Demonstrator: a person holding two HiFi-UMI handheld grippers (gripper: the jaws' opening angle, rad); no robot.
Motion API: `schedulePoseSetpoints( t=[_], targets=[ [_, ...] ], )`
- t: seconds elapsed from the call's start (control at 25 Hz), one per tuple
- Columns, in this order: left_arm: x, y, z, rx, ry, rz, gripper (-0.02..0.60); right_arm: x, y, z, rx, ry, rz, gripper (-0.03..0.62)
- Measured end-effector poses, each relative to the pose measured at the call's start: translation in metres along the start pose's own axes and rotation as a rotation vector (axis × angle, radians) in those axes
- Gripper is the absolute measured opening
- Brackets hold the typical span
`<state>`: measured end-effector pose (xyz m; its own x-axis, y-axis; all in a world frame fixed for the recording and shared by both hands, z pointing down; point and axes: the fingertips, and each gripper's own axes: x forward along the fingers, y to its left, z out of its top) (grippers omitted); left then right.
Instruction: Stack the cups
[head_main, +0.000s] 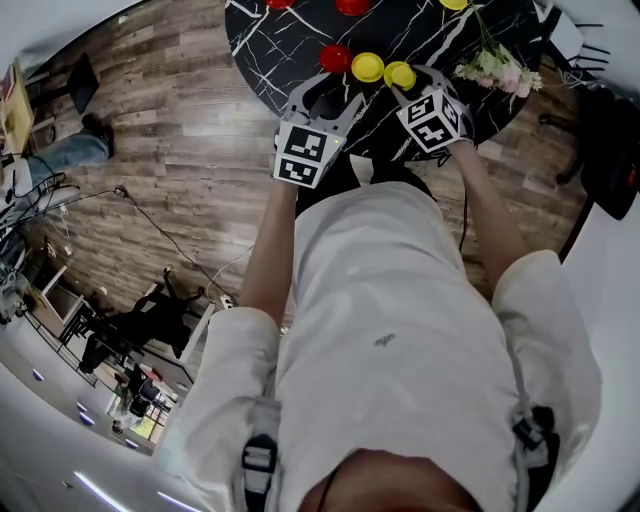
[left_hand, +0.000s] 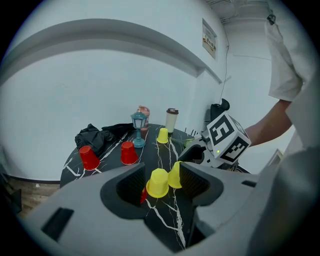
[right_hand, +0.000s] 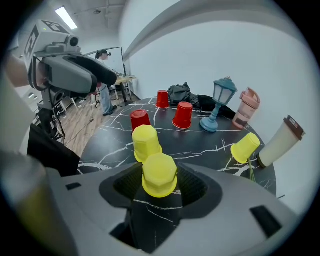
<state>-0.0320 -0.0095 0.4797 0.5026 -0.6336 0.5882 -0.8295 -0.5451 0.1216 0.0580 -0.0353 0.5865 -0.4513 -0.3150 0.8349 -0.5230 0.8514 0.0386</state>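
Note:
Upside-down cups stand on the black marble table (head_main: 270, 40). Near its front edge is a row of one red cup (head_main: 335, 57) and two yellow cups (head_main: 367, 67) (head_main: 400, 74). My right gripper (head_main: 415, 84) (right_hand: 160, 181) is open, and the nearest yellow cup (right_hand: 159, 174) stands between its jaws, apparently not pressed by the pads. The second yellow cup (right_hand: 146, 142) is just beyond. My left gripper (head_main: 325, 95) (left_hand: 160, 176) is open and empty, aimed at the same yellow cups (left_hand: 158, 182) (left_hand: 175, 175). Its jaw half hides the red cup (left_hand: 143, 195).
Farther back are two red cups (right_hand: 183, 115) (right_hand: 162, 99), a tipped yellow cup (right_hand: 245, 147), a blue lantern (right_hand: 220, 105), a pink bottle (right_hand: 245, 114), a lidded tumbler (right_hand: 280, 142) and dark cloth (left_hand: 95, 135). Flowers (head_main: 495, 65) lie at the table's right edge.

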Motion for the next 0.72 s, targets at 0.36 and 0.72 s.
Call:
schedulePoseSetpoints(
  t=[0.36,0.72],
  targets=[
    [-0.0027,0.0035,-0.0018,-0.005,0.002,0.013,0.213,0.0029,0.002,0.0014,-0.018,0.002,0.004,0.227],
    [-0.0023,0.0023,0.0,0.002,-0.002,0.015,0.215,0.0032,0.0054,0.0012,-0.017,-0.007,0.023,0.265]
  ],
)
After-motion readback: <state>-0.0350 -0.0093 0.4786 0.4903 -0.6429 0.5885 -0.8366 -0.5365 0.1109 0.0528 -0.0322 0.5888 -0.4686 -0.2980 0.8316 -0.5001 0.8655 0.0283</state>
